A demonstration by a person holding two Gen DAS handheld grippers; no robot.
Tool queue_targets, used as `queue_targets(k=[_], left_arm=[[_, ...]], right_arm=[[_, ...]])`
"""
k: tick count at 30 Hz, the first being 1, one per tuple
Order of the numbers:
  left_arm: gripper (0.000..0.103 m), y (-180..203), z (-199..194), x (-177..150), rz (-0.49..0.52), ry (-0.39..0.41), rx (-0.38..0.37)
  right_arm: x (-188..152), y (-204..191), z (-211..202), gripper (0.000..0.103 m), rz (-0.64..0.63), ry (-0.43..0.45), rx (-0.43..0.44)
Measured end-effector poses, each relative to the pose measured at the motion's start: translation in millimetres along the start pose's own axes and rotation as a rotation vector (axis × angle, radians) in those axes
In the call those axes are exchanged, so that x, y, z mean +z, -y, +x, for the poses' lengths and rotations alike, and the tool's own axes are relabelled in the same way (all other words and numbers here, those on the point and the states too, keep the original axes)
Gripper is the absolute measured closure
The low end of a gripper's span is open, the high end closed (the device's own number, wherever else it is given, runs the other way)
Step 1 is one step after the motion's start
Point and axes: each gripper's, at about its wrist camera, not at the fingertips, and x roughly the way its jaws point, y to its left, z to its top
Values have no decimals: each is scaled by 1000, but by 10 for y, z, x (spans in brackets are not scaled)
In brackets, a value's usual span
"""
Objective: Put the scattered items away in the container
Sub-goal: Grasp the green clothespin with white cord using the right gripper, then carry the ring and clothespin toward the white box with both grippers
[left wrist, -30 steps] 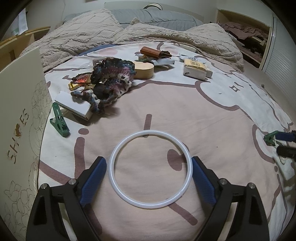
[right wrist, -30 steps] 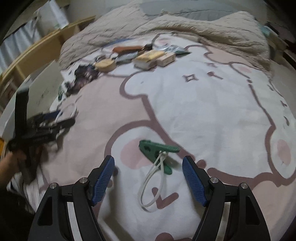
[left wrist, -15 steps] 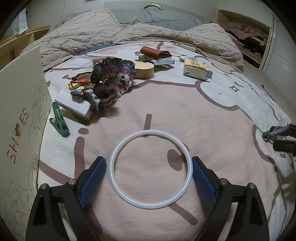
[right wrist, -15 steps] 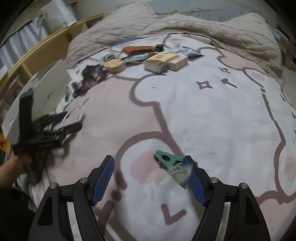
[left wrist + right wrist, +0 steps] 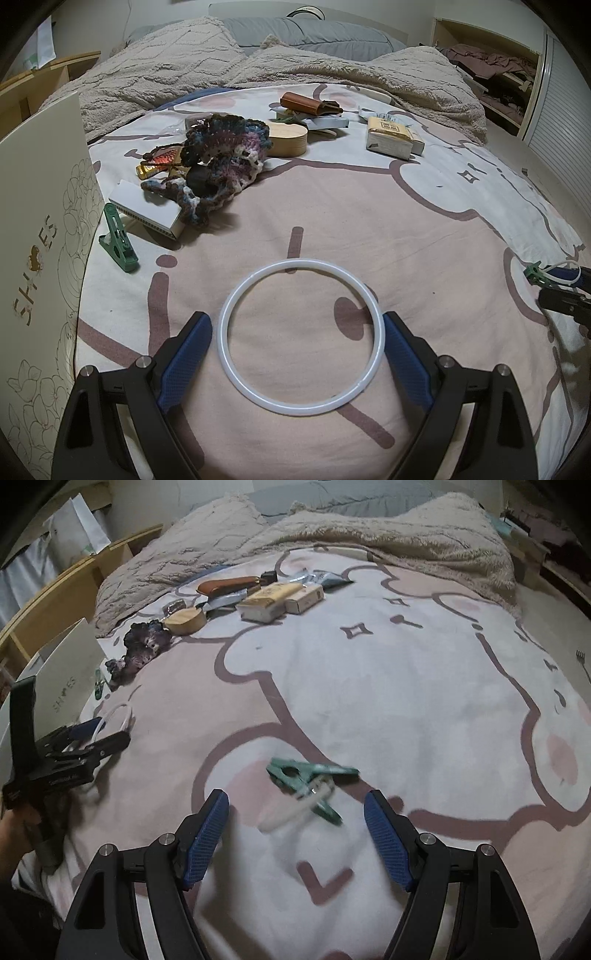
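A white ring sits between my left gripper's blue pads, which rest against its two sides just over the pink bedspread. The right wrist view shows that left gripper at the left with the ring sticking out past its fingertips. My right gripper is open, pointing down at a green clip with a white loop on it. The blurred clip lies just ahead of the fingertips, untouched. A cream shoe box stands at the bed's left edge.
Further up the bed lie a crochet piece, a second green clip, a flat white box, a round wooden box, a brown case and paper packs. A rumpled beige blanket covers the far end.
The right wrist view swung: the green clip slid toward the right finger, then back between the fingers. The left gripper and ring have not moved.
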Motion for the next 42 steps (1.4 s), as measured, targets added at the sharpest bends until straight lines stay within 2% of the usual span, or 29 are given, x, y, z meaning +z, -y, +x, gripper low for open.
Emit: queue_targets(k=[3,8,19,27,31,42], left_arm=[[11,1,-4,-1,-1,1,-1],[11,2,-4,-2,0,0,0],[11,5,-5,-2,0,0,0],[11,-3,-7,0,-5,4,-4],[18,-59,-24,-1,-34,12,-17],[19,-55,-77,-2,-45,23,-19]], right_arm=[[28,-71,56,27,-13,21,0],[52,-141,137,40,-44,41,-33],[138,-37,189,55,24,56,-11],[131,-37,218,56,16,69,-3],[111,-36,235,56,8,78,-1],[82,-17,228,55,7,101,17]])
